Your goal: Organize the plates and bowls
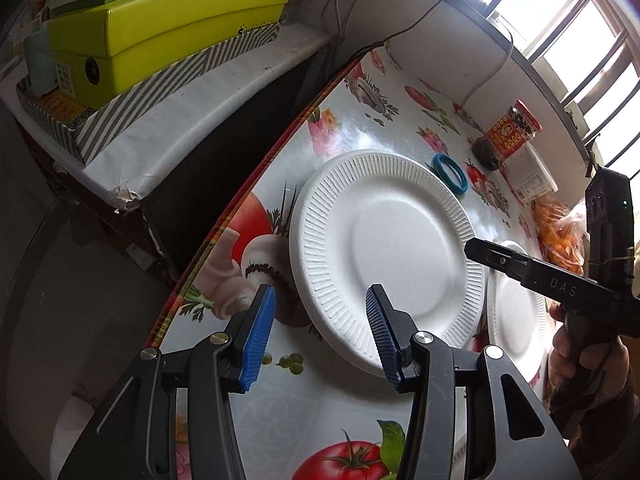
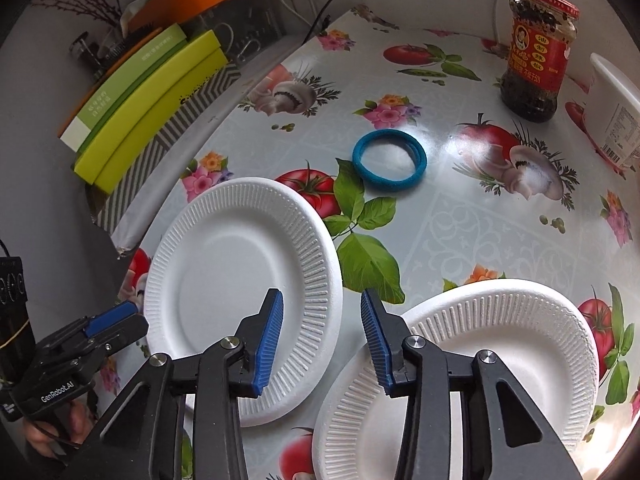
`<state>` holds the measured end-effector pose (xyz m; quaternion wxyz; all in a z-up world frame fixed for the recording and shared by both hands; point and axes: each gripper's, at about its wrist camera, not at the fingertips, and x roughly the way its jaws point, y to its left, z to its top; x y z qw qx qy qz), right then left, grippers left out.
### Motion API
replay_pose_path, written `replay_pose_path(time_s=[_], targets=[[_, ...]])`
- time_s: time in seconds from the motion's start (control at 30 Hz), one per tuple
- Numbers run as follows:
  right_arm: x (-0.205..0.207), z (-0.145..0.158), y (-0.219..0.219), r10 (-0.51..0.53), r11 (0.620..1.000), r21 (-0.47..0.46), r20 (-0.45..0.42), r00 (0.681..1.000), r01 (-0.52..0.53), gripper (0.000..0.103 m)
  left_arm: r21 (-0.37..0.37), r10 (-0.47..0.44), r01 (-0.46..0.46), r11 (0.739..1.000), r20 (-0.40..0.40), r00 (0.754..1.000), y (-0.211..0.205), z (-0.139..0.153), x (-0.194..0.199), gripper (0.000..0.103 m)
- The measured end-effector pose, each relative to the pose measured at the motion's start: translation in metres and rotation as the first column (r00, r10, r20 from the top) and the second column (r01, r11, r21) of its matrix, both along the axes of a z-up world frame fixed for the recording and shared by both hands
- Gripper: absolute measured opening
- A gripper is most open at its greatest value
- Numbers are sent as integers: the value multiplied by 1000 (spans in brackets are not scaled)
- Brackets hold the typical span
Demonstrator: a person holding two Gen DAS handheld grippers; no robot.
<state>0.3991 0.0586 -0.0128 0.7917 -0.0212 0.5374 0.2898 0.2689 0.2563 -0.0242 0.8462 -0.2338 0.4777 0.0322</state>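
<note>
Plates: two white foam plates lie face up on the desk (image 2: 460, 216), the left plate (image 2: 244, 292) near the desk's left edge, the right plate (image 2: 492, 356) just beside it; whether their rims touch or overlap I cannot tell.
Bowl: a white tub (image 2: 612, 112) at the far right may be one; too cut off to say.
Left tool (image 1: 320, 332): wide open, holding nothing, poised low over the near rim of the left plate, one pad outside the rim and one over the plate, pointing forward and down.
Risk, left: the plate is light and sits close to the desk edge; a nudge instead of a clean pinch could, I judge, slide it off.
Right tool (image 2: 320, 336): also wide open and empty, over the gap between the two plates, angled down, level with the left tool.
Risk, right: thin foam rim may crack or bend if squeezed hard.
Clutter: blue hair band (image 2: 390, 160) and sauce jar (image 2: 536, 52) lie well beyond; a careless sweep could catch them.
</note>
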Motion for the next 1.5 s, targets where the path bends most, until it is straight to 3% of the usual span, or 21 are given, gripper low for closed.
replay_pose_path(time_s=[0.2,0.3,0.73,1.5], targets=[[-1,-3,-1,6,1000,2,-13,1000,-6,20,-32,-10,10,999,10,1000,-3,0,-1,48],[-1,-4,-1,8,1000,8,-19,1000,-8,19,-47,-15,16,999,17,1000,-6,1,0,48],[-4,-3,-1,0,1000,30,-36,999,1,19,-48,10,-8,999,40,999,-3,8,-6,48],[-52,40,-27,6,997,79,6,1000,-6,19,25,-24,21,999,114,993,-25,53,-44,49]])
